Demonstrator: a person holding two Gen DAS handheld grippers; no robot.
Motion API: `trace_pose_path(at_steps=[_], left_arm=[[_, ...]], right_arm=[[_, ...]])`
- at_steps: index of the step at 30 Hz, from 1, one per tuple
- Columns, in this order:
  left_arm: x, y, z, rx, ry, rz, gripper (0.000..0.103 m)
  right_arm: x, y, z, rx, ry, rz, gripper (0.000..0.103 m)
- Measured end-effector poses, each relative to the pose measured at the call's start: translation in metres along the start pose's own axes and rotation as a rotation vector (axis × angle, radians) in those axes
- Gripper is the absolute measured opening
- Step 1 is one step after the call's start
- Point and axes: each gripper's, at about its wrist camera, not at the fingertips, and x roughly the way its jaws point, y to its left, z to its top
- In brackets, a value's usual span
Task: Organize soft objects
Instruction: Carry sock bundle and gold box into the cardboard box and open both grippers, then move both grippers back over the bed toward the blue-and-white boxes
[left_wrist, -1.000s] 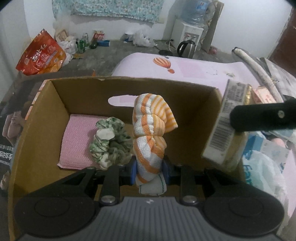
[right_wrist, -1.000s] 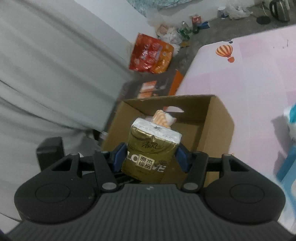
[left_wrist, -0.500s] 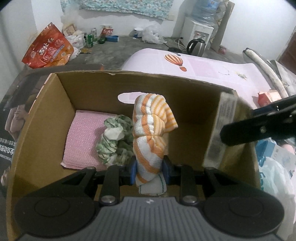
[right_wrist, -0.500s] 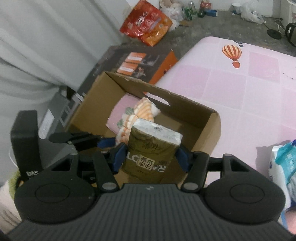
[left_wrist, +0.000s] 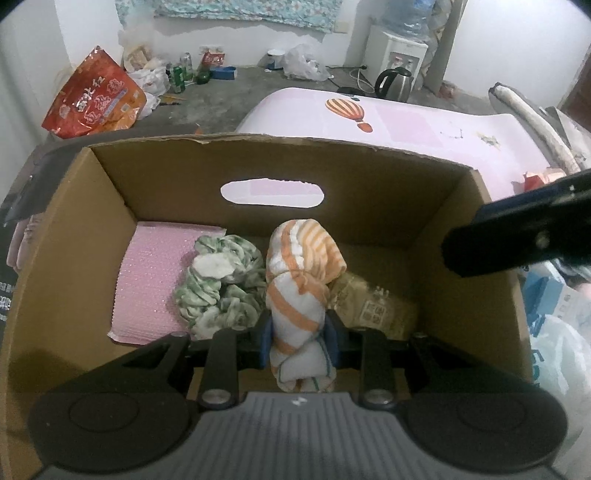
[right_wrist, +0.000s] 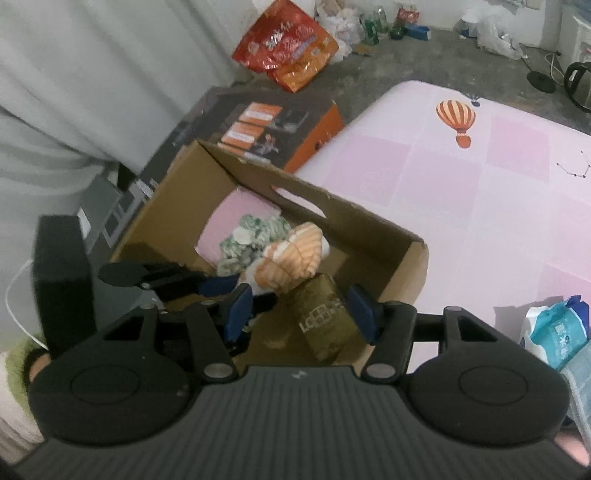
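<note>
The left gripper (left_wrist: 298, 341) clamps the striped towel roll (left_wrist: 301, 284) upright over the cardboard box (left_wrist: 491, 236). The right gripper (right_wrist: 301, 314) appears released; the tissue pack (right_wrist: 325, 319) lies below in the box.

The gold tissue pack (left_wrist: 373, 301) lies mostly hidden behind the orange-striped towel roll (left_wrist: 300, 280) in the left wrist view, and its print is too blurred to read there; in the right wrist view only a few large letters show on its face, the rest smeared. The pink mat (left_wrist: 153, 284) on the floor of the cardboard box (left_wrist: 66, 236) is partly covered by the green scrunchie (left_wrist: 218, 286), and the box's near wall is hidden by the left gripper (left_wrist: 299, 339) body. The right gripper (right_wrist: 301, 312) appears in the left wrist view only as a dark bar cut off by the right edge, and the blue wipes pack (right_wrist: 554, 332) is cut by the right wrist picture's edge, its lettering too small to read.
</note>
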Motion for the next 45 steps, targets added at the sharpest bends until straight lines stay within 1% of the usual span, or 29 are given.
trace_pose_path(at_steps=[3,5,6,8,11,17,22,24,30,34,37,41,45], left_arm=[[0.003,-0.001,-0.001,-0.002,0.009,0.003,0.032],[0.004,-0.003,-0.002,0.003,0.01,0.005,0.036],[0.003,-0.004,-0.003,0.01,0.008,0.005,0.043],[0.0,-0.007,-0.005,0.025,-0.003,0.012,0.054],[-0.005,-0.012,-0.006,0.044,-0.022,0.039,0.054],[-0.019,-0.011,-0.004,0.019,-0.037,0.048,0.056],[-0.041,-0.01,-0.007,0.012,-0.068,0.041,0.062],[-0.051,-0.011,-0.01,0.014,-0.079,0.036,0.068],[-0.089,-0.017,-0.022,0.014,-0.119,0.013,0.079],[-0.117,-0.031,-0.034,0.037,-0.149,-0.001,0.082],[-0.138,-0.048,-0.045,0.079,-0.183,-0.021,0.086],[-0.161,-0.077,-0.057,0.159,-0.227,-0.053,0.091],[-0.171,-0.109,-0.062,0.22,-0.24,-0.095,0.091]], right_arm=[[-0.008,-0.005,-0.004,0.022,-0.023,0.016,0.058],[-0.014,-0.007,-0.008,0.032,-0.038,0.028,0.058],[-0.017,-0.008,-0.01,0.033,-0.048,0.033,0.059],[-0.023,-0.009,-0.014,0.038,-0.065,0.037,0.06],[-0.032,-0.011,-0.019,0.046,-0.088,0.047,0.061],[-0.049,-0.015,-0.034,0.073,-0.134,0.071,0.061],[-0.078,-0.023,-0.057,0.117,-0.218,0.127,0.061],[-0.093,-0.027,-0.069,0.135,-0.257,0.151,0.061],[-0.141,-0.048,-0.121,0.213,-0.386,0.219,0.065],[-0.169,-0.072,-0.169,0.302,-0.467,0.254,0.068],[-0.186,-0.091,-0.21,0.377,-0.528,0.266,0.07],[-0.205,-0.114,-0.268,0.472,-0.6,0.25,0.072],[-0.209,-0.133,-0.319,0.568,-0.644,0.241,0.073]])
